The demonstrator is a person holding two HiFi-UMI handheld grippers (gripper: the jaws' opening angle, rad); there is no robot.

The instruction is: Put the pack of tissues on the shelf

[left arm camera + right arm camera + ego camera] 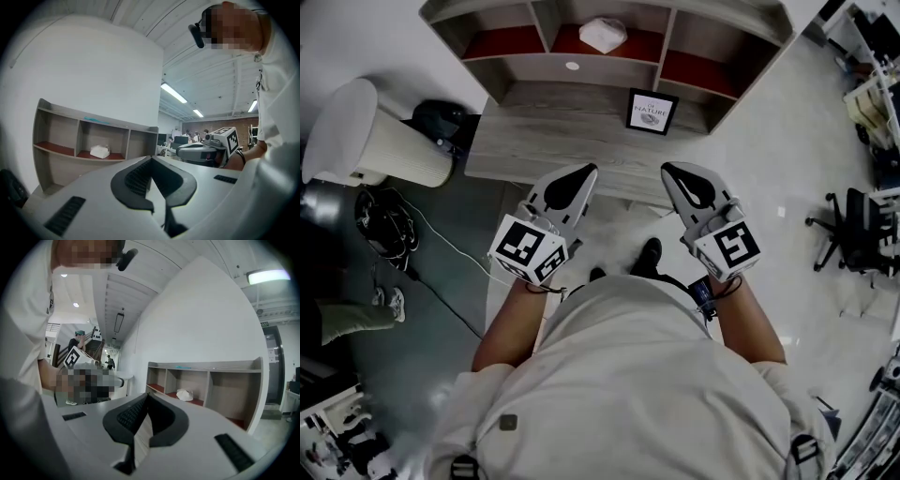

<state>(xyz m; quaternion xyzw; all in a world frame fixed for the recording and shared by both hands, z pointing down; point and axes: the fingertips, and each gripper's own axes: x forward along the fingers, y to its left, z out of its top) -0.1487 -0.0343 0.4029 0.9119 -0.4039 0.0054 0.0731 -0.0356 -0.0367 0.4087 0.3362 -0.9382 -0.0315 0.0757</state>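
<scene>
The white pack of tissues lies in the middle compartment of the wooden shelf, on its red floor. It also shows in the left gripper view and the right gripper view. My left gripper and right gripper hover side by side close to my body, above the near edge of the desk top, well short of the pack. Both are shut with nothing between the jaws, the left gripper and right gripper each pointing about level at the shelf.
A framed picture stands on the desk top below the right compartment. A white ribbed cylinder and tangled cables sit on the floor at left. A black office chair stands at right. The side compartments show nothing inside.
</scene>
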